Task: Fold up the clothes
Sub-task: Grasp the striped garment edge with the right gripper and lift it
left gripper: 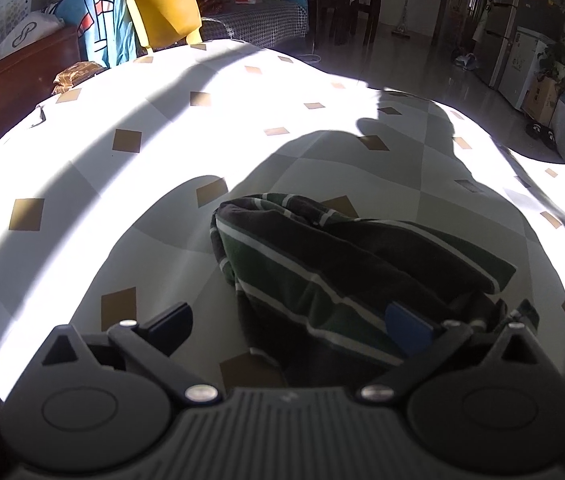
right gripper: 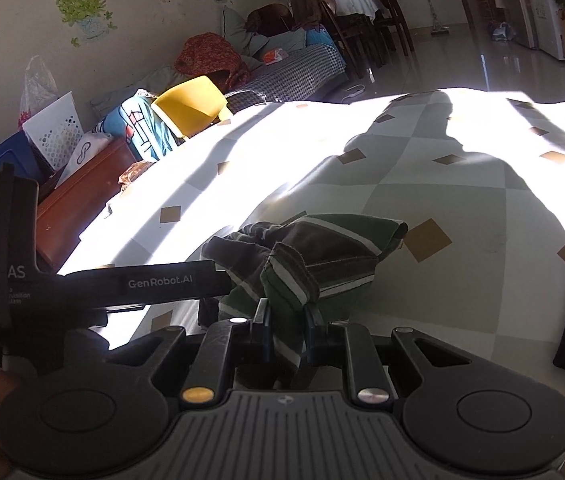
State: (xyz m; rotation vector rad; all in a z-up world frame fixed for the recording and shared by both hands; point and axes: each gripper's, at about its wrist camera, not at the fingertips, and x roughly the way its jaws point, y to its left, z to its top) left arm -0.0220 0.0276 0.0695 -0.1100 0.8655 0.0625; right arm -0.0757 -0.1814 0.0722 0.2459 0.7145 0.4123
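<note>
Striped garment (right gripper: 314, 256) is pinched by right gripper (right gripper: 286, 320); left gripper (left gripper: 294, 320) is spread wide, empty, and should be re-seated on a free edge before folding on the bedspread (left gripper: 122, 184).

A dark green and brown striped garment (left gripper: 334, 276) lies bunched on a white counter covering patterned with grey and tan diamonds (left gripper: 130, 168), near the counter's front edge. Seen from the right wrist, one fold of the garment sits between the jaws of the right gripper (right gripper: 286, 320), while the left gripper (left gripper: 294, 324) stands just left of the garment. Behind the garment, past the counter's far edge, stands a yellow plastic chair (left gripper: 166, 16); left of the chair hangs a blue printed cloth (left gripper: 102, 28), and farther left lies a brown wooden cabinet (right gripper: 78, 200).
</note>
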